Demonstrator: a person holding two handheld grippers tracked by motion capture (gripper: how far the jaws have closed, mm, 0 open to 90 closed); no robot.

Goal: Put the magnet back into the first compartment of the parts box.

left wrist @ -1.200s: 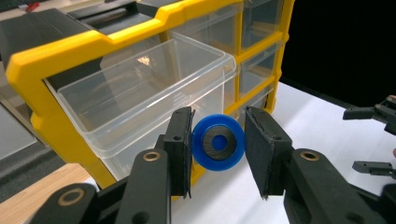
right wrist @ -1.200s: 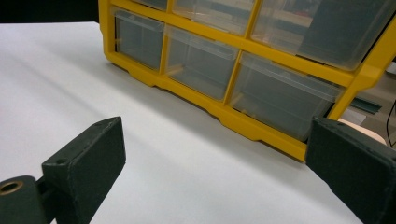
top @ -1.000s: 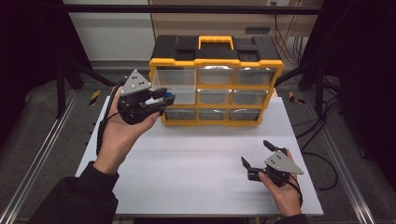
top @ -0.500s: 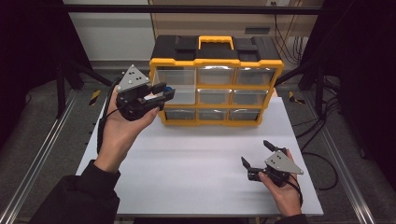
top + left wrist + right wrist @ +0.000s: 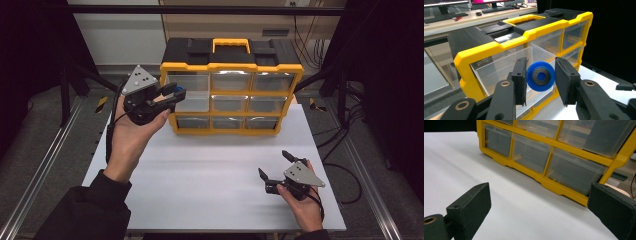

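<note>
Fingers [image 5: 520, 80] of my left gripper [image 5: 540, 81] pinch a blue disc [image 5: 540, 76] w/ slack over the open drawer [image 5: 506, 67]; right gripper [image 5: 278, 167] fingers spread wide, low over the surface [image 5: 210, 175].

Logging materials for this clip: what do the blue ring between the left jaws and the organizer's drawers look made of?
The blue ring looks like smooth, slightly glossy plastic around a dark, matte core, possibly a magnet or rubber. The drawers appear to be clear, hard plastic: the cabinet shows through them. The organizer's frame looks like yellow moulded plastic with a black top.
</note>
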